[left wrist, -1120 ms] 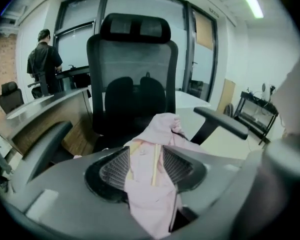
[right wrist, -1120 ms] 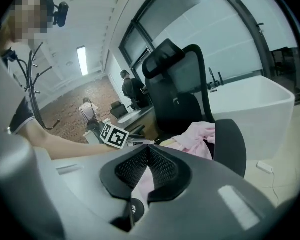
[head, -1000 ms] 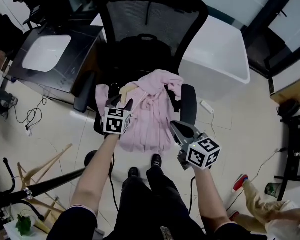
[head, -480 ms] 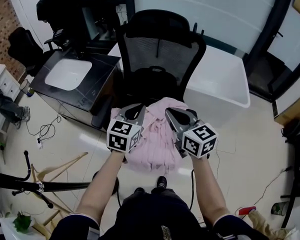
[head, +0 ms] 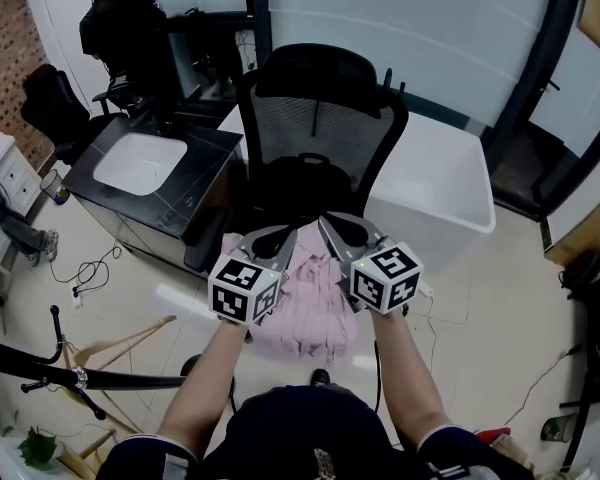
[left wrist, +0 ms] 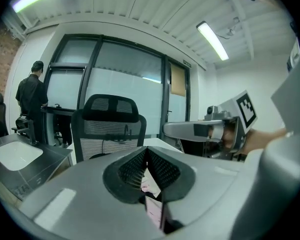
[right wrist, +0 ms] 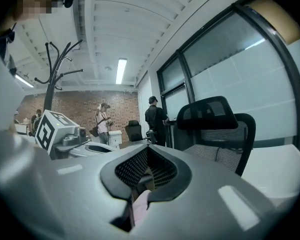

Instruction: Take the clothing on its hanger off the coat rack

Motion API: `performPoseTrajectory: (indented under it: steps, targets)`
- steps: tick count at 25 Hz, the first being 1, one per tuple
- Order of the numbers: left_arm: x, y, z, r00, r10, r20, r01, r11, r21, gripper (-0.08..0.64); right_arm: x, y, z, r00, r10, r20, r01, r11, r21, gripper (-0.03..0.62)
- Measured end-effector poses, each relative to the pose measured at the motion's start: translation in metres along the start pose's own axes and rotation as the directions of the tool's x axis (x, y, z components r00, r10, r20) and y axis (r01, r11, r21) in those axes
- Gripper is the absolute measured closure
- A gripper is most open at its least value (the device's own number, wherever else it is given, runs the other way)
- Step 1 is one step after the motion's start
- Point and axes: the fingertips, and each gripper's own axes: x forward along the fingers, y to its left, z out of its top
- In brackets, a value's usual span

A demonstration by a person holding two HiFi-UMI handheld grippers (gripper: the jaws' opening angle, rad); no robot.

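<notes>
The pink garment (head: 315, 308) lies crumpled on the seat of the black office chair (head: 320, 118); its hanger is hidden. Both grippers hover side by side above it, pointing at the chair back, neither touching it. My left gripper (head: 280, 234) is shut with nothing between its jaws; in the left gripper view (left wrist: 146, 152) pink cloth (left wrist: 153, 188) shows only beyond the closed tips. My right gripper (head: 330, 224) also has its tips together (right wrist: 147, 150), with the garment (right wrist: 140, 204) seen below them. The black coat rack (right wrist: 52, 69) stands off to the left.
A white table (head: 435, 183) stands right of the chair, and a black desk (head: 140, 163) with a white pad to its left. Wooden hangers (head: 120, 343) and a black rack limb (head: 40, 373) are at lower left. A person in black (head: 120, 28) stands far back.
The left gripper was down at the garment's collar a second ago; it has lifted clear. Both grippers have risen and come together above the chair, and the garment stays on the seat.
</notes>
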Motion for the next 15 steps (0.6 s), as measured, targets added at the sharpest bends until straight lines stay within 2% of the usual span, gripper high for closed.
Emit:
performPoseTrajectory:
  steps: [15]
  targets:
    - [0.000,-0.007,0.014,1.000,-0.008,0.024,0.008,1.000,-0.001,0.548,-0.004,0.000,0.008,1.000,0.007,0.008,-0.007,1.000,-0.018,0.592]
